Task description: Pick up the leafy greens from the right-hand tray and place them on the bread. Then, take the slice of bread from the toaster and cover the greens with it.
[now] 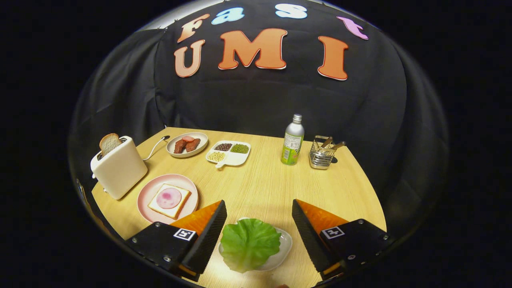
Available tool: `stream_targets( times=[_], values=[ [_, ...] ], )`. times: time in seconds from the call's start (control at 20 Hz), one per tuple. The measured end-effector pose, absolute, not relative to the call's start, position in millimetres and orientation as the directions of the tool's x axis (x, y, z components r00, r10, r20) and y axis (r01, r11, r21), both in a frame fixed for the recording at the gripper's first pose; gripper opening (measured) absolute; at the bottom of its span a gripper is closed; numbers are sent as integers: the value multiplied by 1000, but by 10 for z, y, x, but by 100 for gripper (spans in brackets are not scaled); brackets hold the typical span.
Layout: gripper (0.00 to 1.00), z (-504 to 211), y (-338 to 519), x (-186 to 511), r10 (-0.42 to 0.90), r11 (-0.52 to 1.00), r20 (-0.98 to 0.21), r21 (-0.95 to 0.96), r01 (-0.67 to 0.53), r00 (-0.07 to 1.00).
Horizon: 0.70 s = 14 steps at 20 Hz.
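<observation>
At the bottom centre, the tool (pixel 259 224) is hanging spread around the lettuce (pixel 250 244); closing too high risks missing the floppy leaf.

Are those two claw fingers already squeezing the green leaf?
Apart. In the gripper view the gripper stands open: the leafy greens lie on their white tray between the fingers, with bare gaps on both sides.

Claw (pixel 259 210) wide open, fingers (pixel 208 236) spread apart, angled downward, nothing gripped btwn them.
</observation>
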State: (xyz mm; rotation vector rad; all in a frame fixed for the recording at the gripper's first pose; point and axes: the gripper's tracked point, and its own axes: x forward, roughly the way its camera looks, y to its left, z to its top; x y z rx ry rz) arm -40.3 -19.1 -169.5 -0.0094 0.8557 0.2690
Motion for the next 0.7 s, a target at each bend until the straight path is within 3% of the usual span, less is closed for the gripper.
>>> stream_targets(
  times=[0.7],
  values=[
    [99,-2444,-10,-1021,282,945,-906,204,-257,315]
  ],
)
